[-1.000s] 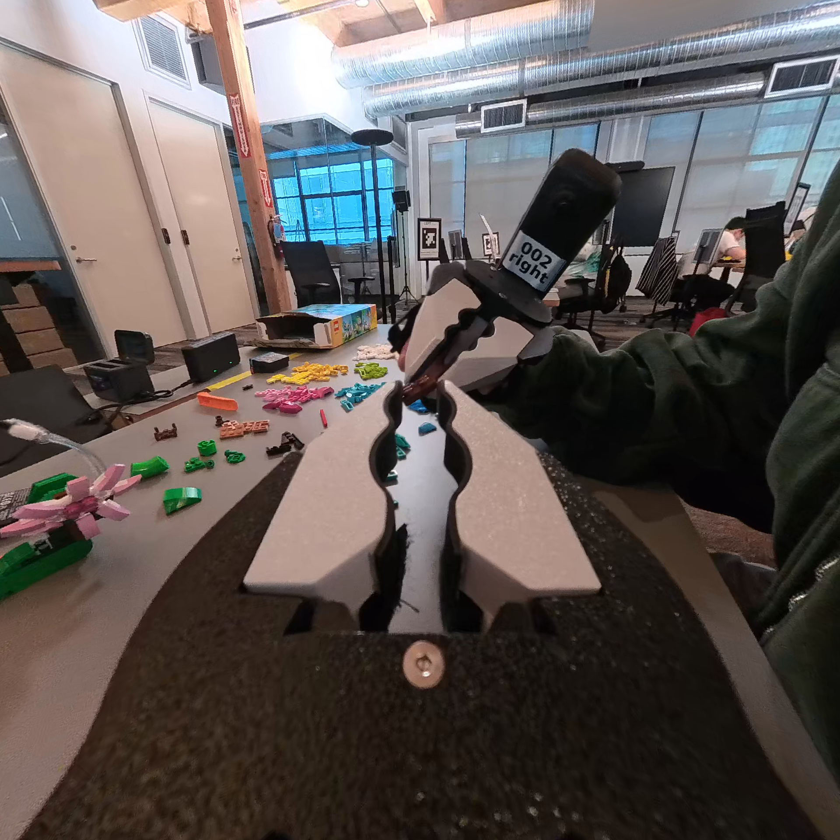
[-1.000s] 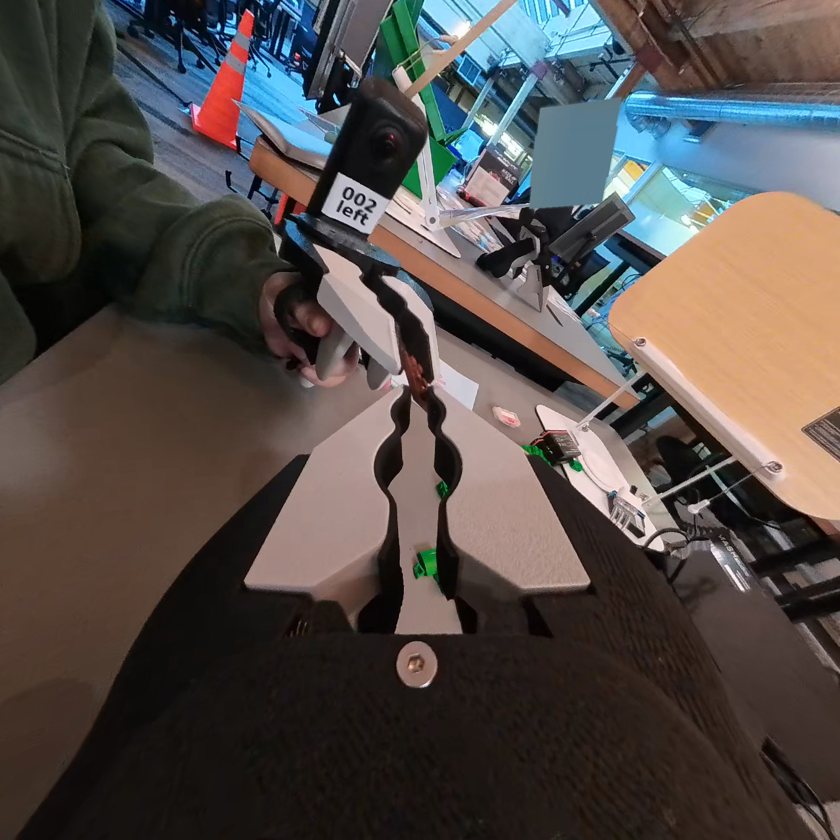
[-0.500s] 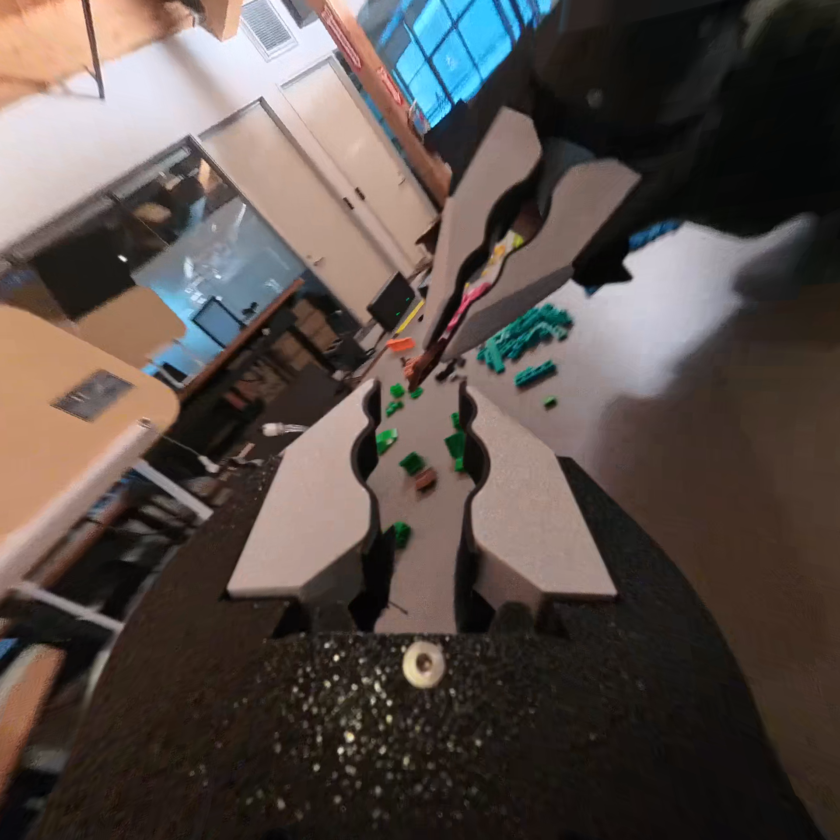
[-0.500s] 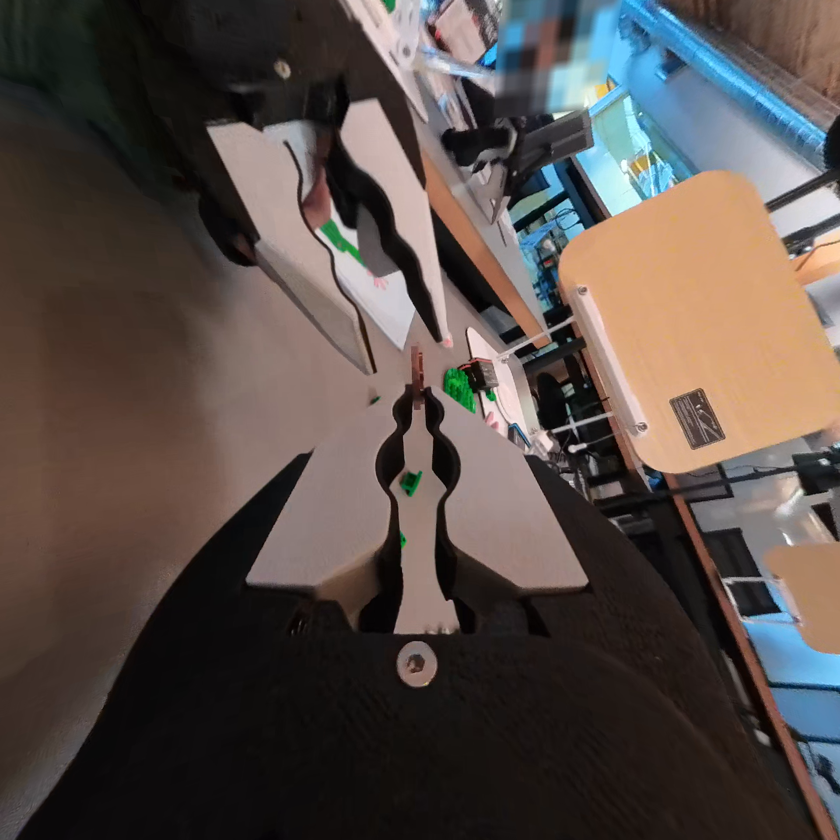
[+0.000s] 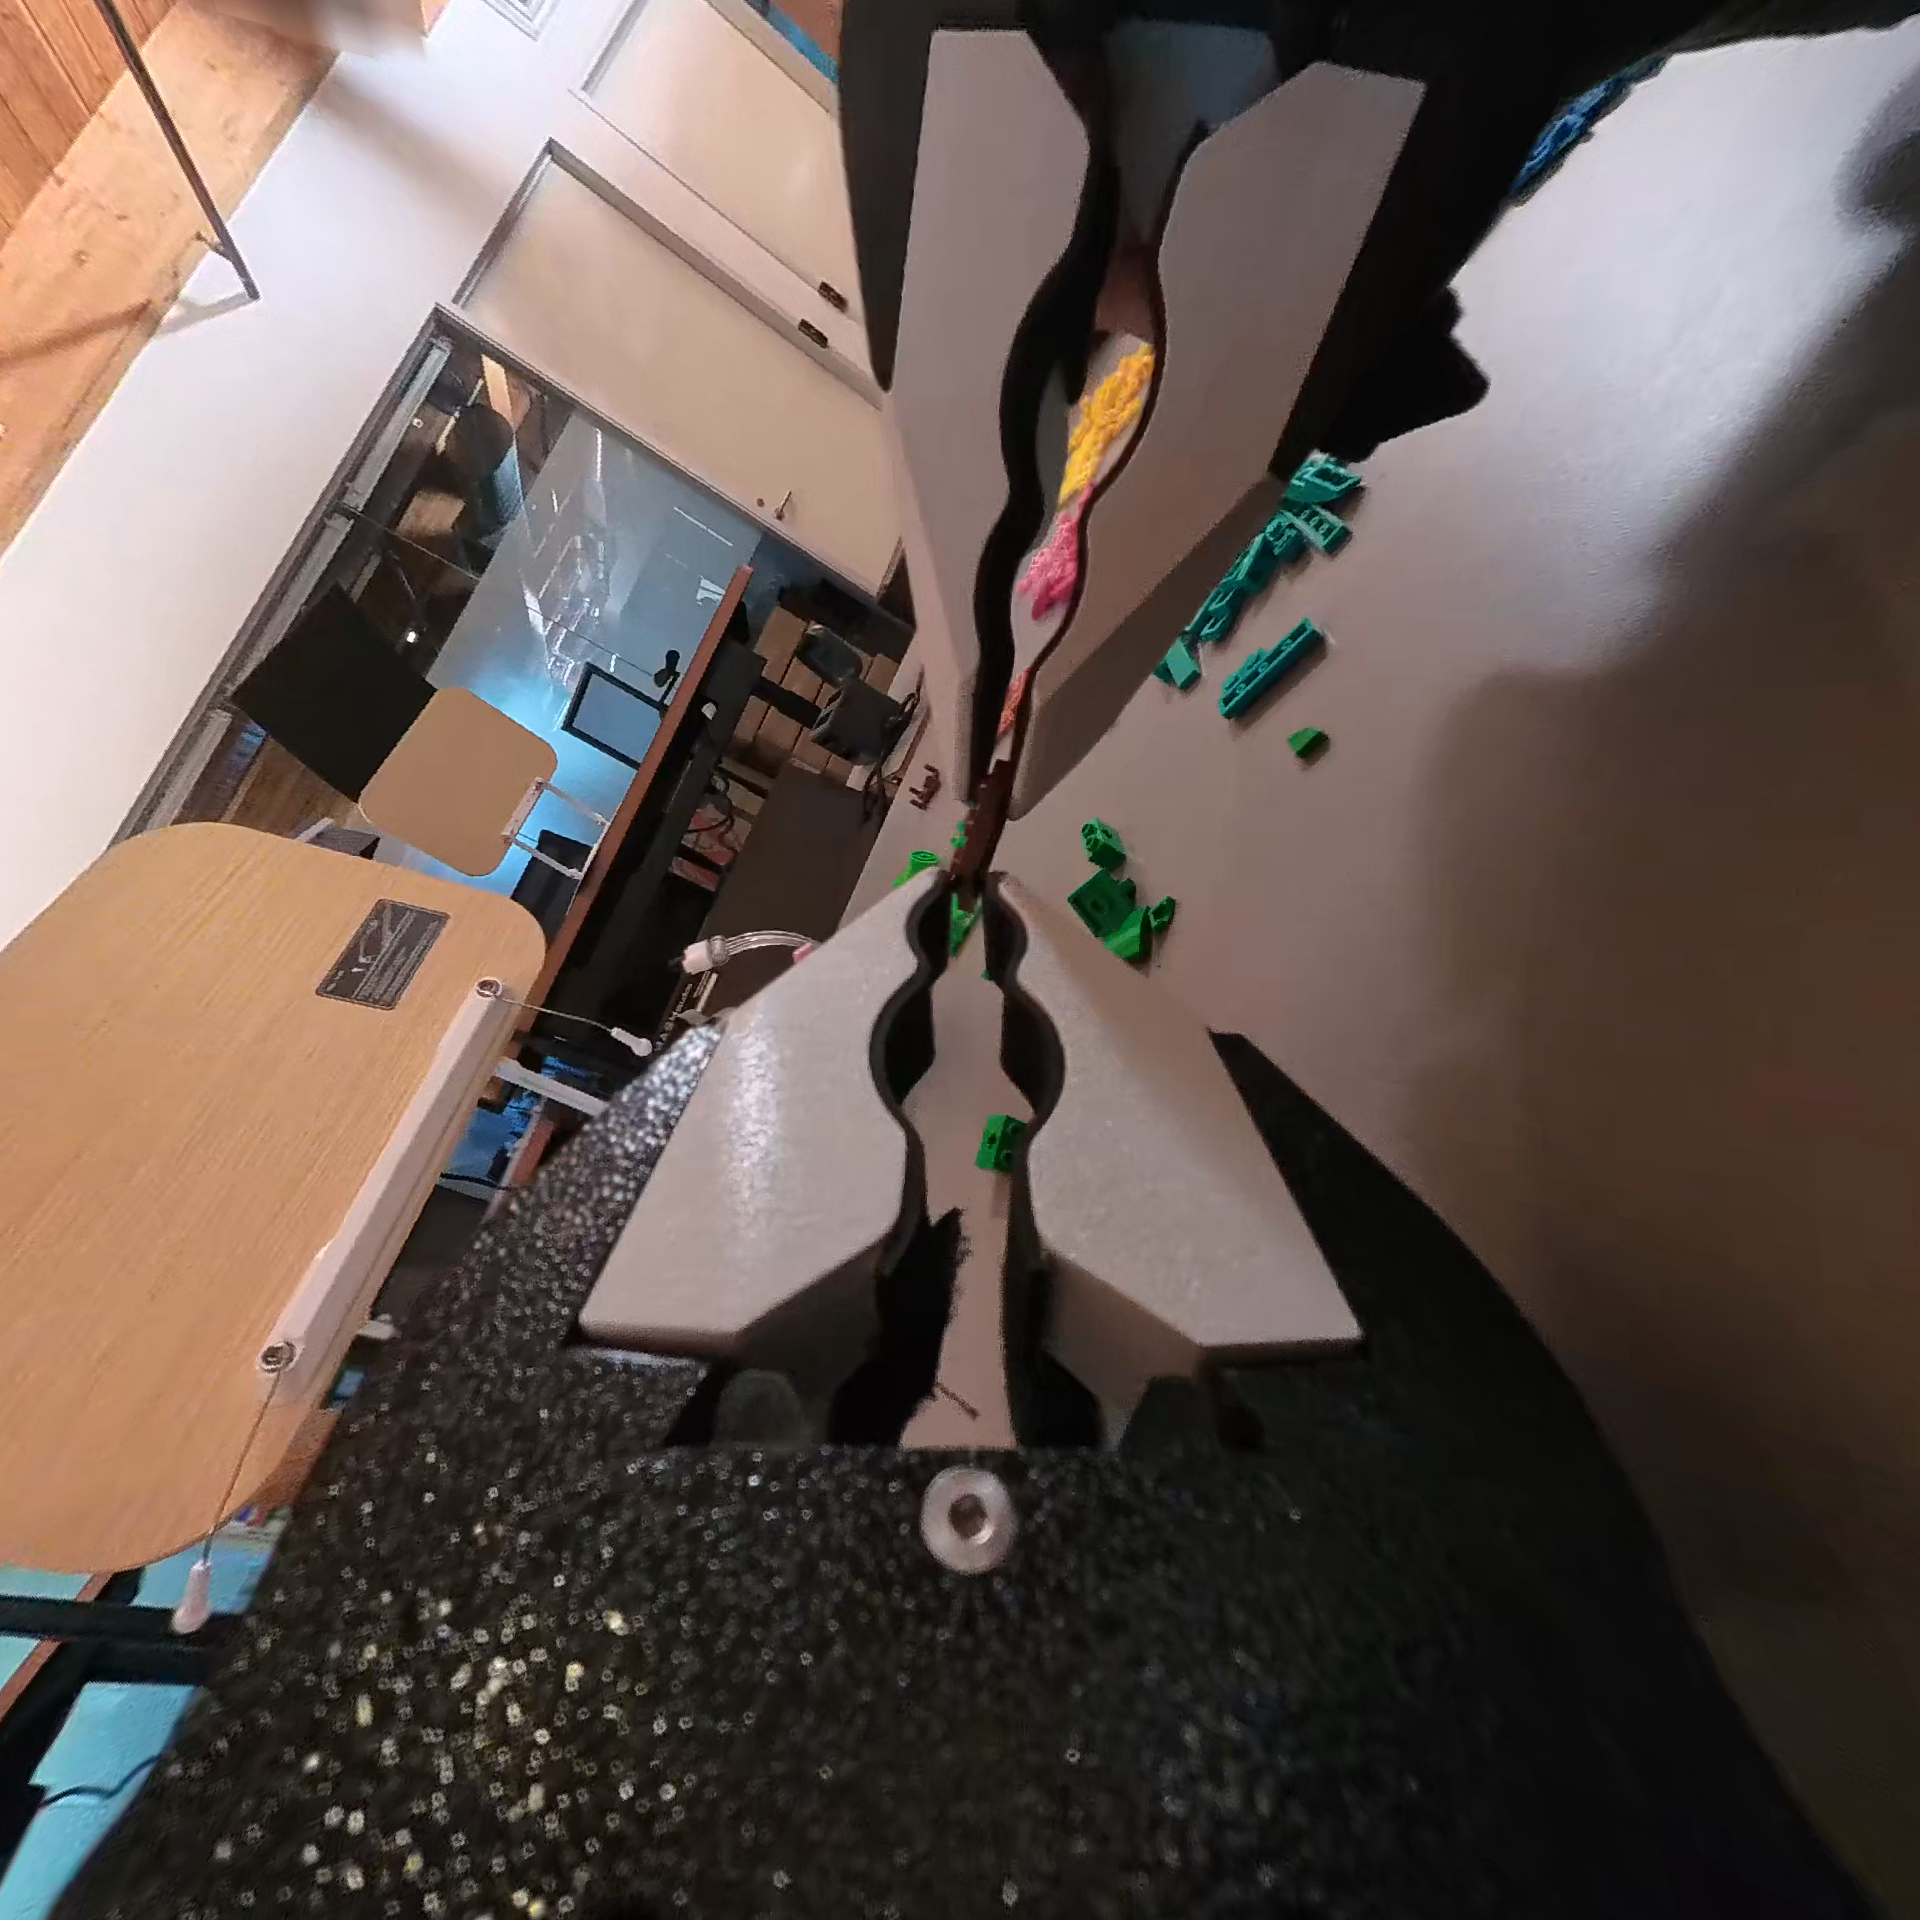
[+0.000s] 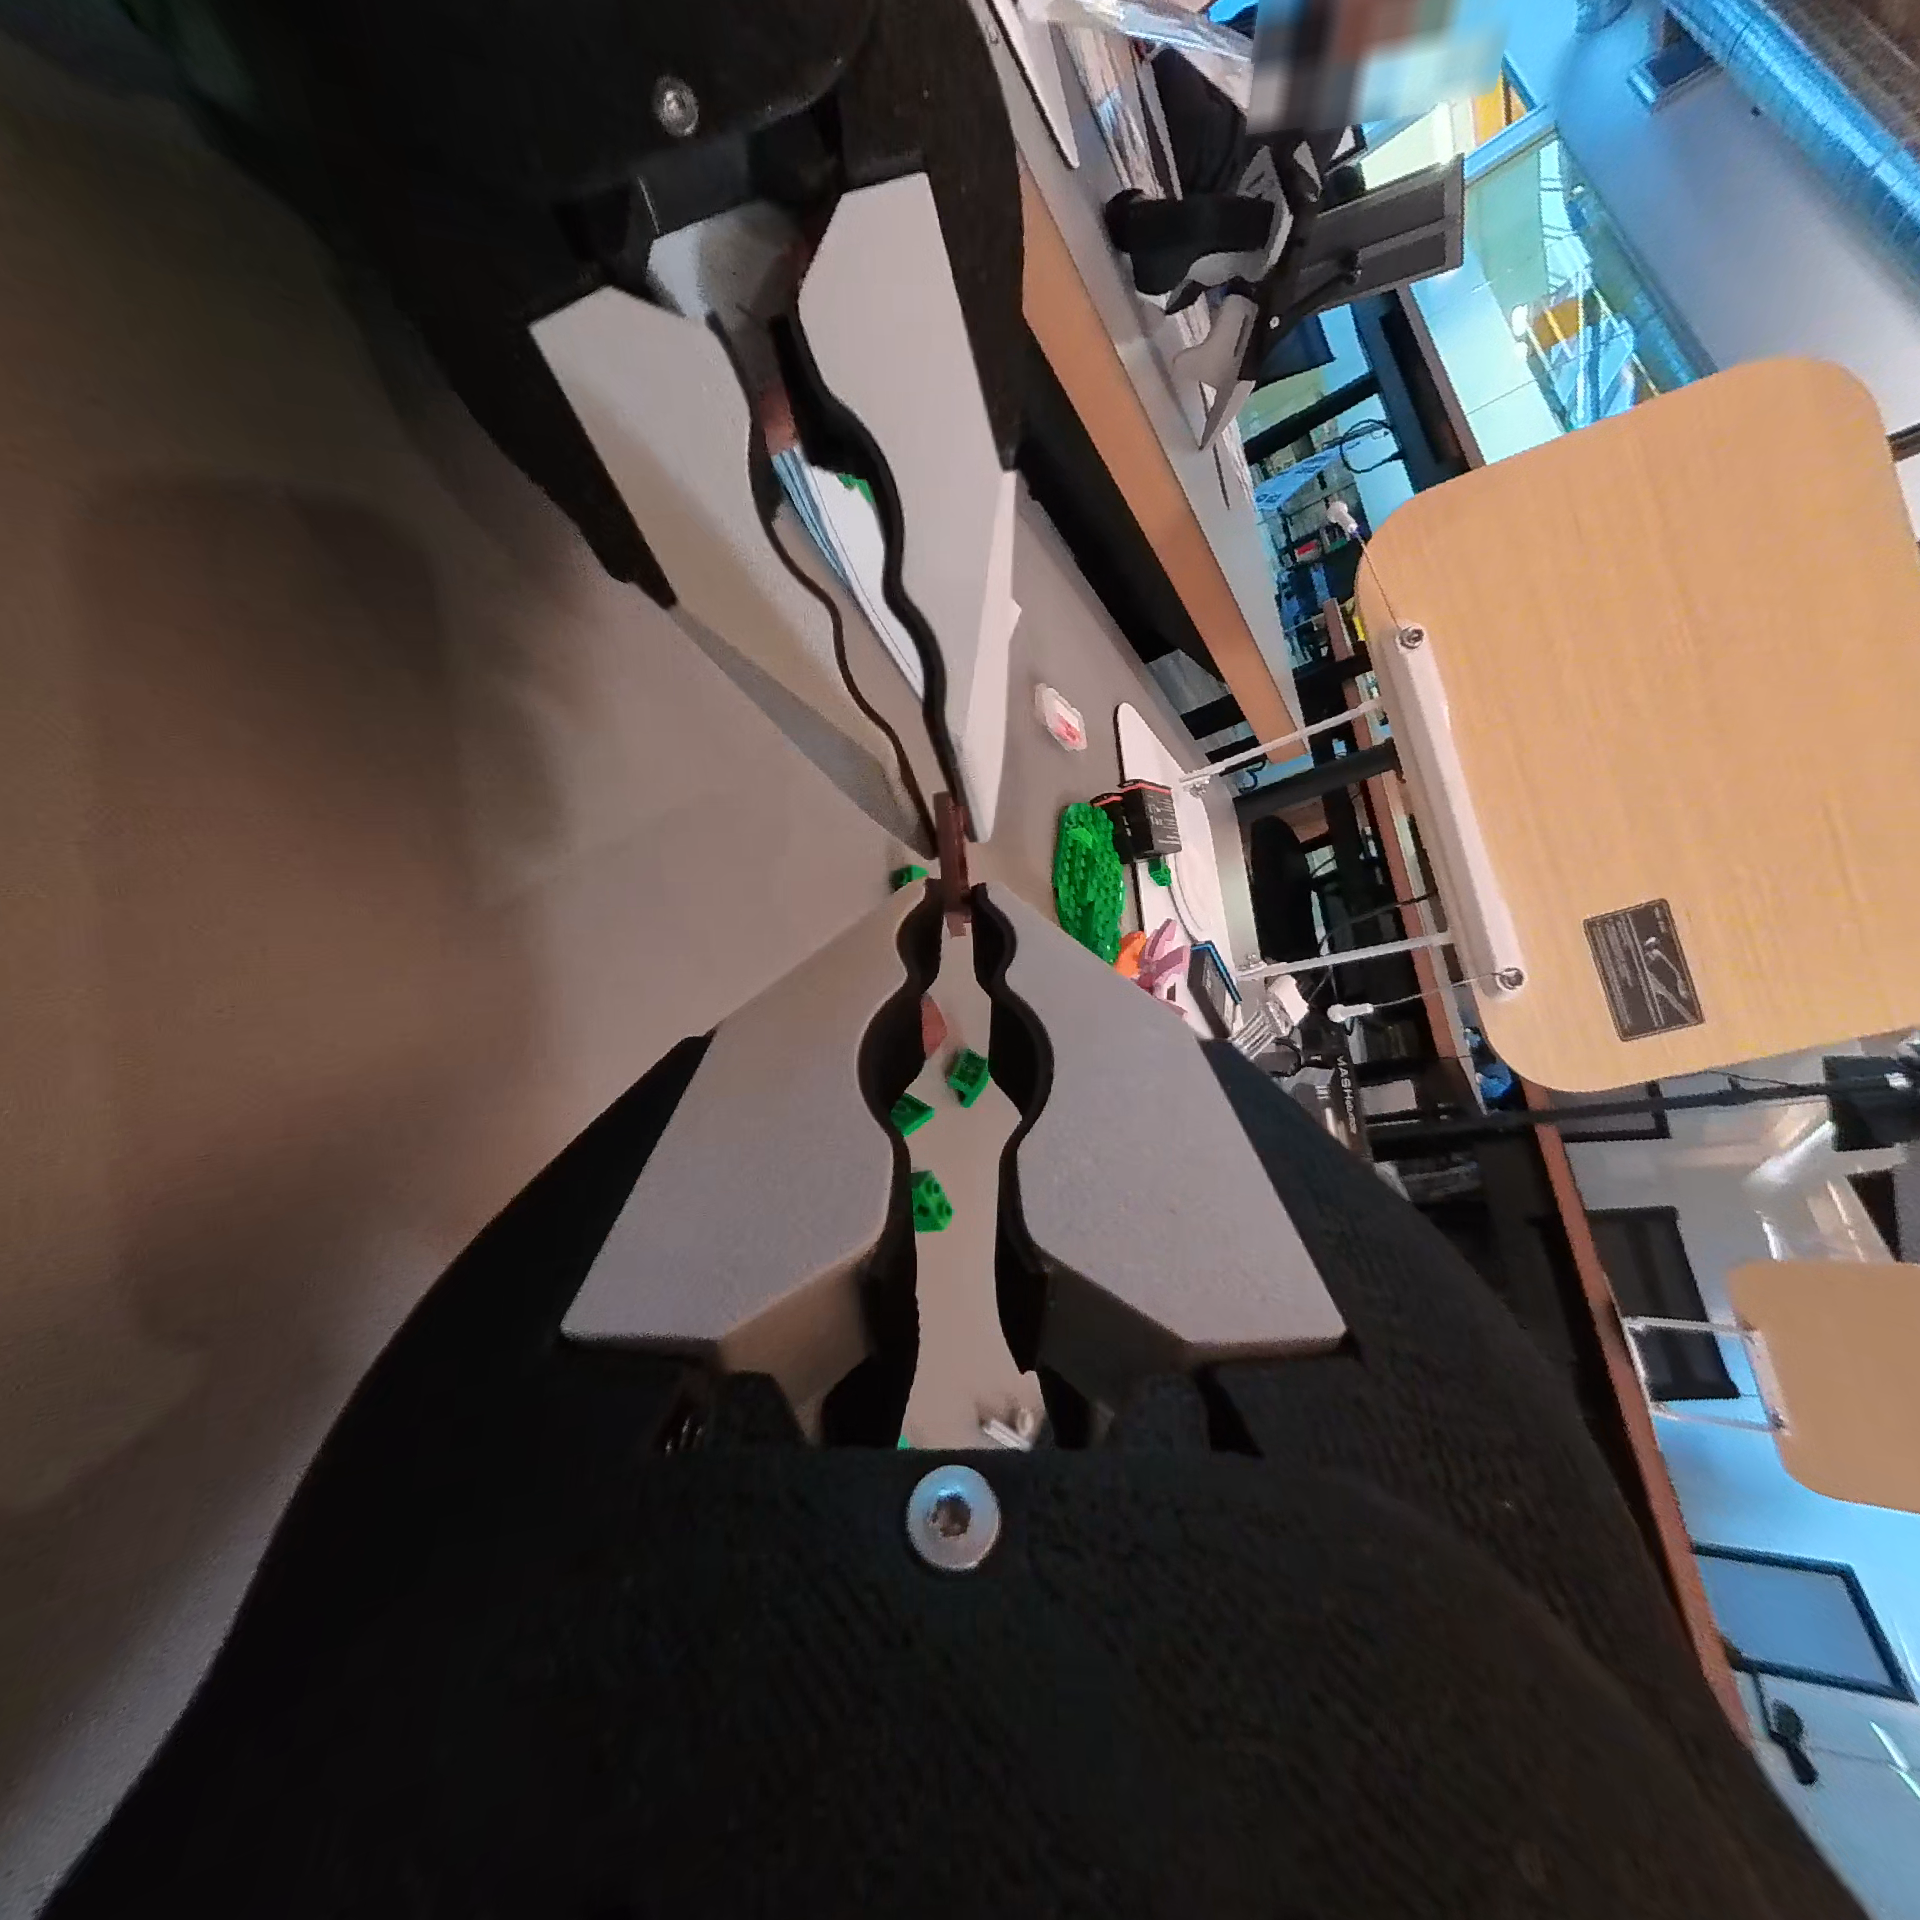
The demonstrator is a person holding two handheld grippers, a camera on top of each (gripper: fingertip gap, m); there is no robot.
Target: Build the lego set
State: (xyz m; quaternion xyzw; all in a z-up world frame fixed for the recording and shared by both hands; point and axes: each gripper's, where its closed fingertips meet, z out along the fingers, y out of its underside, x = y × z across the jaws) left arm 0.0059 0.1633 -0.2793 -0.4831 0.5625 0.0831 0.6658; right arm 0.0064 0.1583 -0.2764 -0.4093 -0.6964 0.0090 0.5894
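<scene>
A small brown lego piece (image 5: 982, 831) hangs in the air between the two grippers, which meet tip to tip above the grey table (image 5: 1558, 935). My left gripper (image 5: 971, 888) is shut on its near end. My right gripper (image 5: 992, 795) comes in from the top of the left wrist view and is shut on the far end. In the right wrist view the brown piece (image 6: 954, 868) sits between my right gripper (image 6: 956, 920) and my left gripper (image 6: 951, 821). Both views are rolled sideways.
Loose green pieces (image 5: 1117, 914) and teal pieces (image 5: 1268, 582) lie on the table below. Yellow (image 5: 1112, 416) and pink (image 5: 1049, 566) piles lie farther off. A green baseplate (image 6: 1091, 873), a pink flower build (image 6: 1158, 961) and a black device (image 6: 1148, 831) sit near the table edge. Wooden chair backs (image 6: 1662, 727) stand beyond.
Half a second ago my left gripper was open and apart from the piece; now it is shut on it. Both grippers have rolled further and come tip to tip.
</scene>
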